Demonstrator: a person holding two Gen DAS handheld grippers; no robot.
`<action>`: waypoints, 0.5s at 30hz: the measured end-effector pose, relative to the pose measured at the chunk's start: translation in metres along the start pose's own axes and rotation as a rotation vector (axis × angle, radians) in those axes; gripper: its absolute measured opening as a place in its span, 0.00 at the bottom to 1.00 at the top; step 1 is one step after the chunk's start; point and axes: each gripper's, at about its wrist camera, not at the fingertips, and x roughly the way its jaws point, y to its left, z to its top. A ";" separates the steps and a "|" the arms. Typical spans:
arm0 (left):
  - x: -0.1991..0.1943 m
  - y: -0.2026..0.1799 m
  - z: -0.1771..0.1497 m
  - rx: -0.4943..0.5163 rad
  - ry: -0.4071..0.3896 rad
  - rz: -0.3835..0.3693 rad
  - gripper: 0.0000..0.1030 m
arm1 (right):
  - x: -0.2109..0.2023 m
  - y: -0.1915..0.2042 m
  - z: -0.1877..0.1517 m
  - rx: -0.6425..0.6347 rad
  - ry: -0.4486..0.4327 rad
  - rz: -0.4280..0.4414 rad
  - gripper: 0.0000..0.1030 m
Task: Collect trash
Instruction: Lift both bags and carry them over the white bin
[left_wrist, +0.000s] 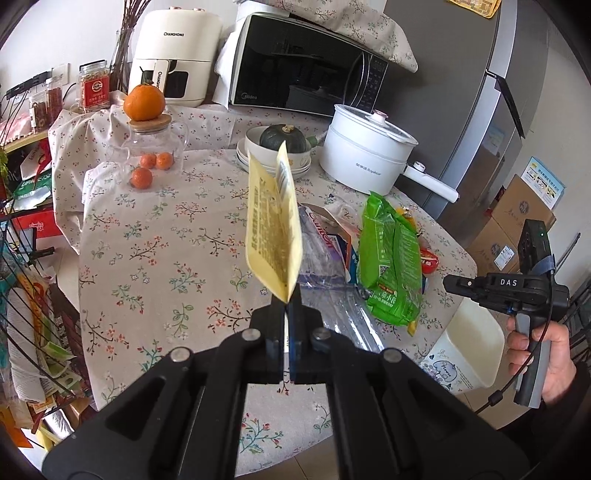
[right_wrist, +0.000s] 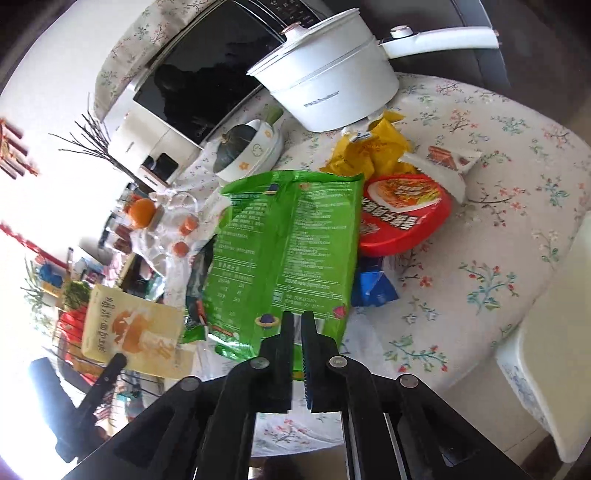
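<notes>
Setting: kitchen corner, round table (left_wrist: 155, 236) under a flowered cloth, microwave (left_wrist: 306, 70) and white pot (left_wrist: 365, 151) at the back.
Left gripper (left_wrist: 287, 301): clenched on the bottom corner of a yellow packet (left_wrist: 273, 225), which stands up clear of the cloth.
Right gripper (right_wrist: 297, 321): jaws slightly parted, just over the near edge of a green bag (right_wrist: 284, 254); whether the pads press it I cannot tell.
Remaining trash: green bag, red noodle lid (right_wrist: 404, 214), blue wrapper (right_wrist: 373, 288), crumpled yellow wrapper (right_wrist: 373, 147), heaped together mid-table.
Handling: thin film, light, floppy, likely slick; probably best pinched at a sealed edge.
Bin (left_wrist: 469, 347): white, just off the table's edge.
</notes>
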 end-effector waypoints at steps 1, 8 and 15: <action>-0.001 0.000 0.000 0.003 -0.001 0.004 0.01 | -0.005 0.004 -0.004 -0.033 -0.031 -0.036 0.63; 0.002 0.007 -0.006 -0.004 0.023 0.015 0.01 | 0.010 0.069 -0.051 -0.434 -0.059 -0.222 0.68; -0.007 0.017 -0.009 -0.014 0.017 0.008 0.01 | 0.028 0.108 -0.045 -0.429 -0.074 -0.109 0.68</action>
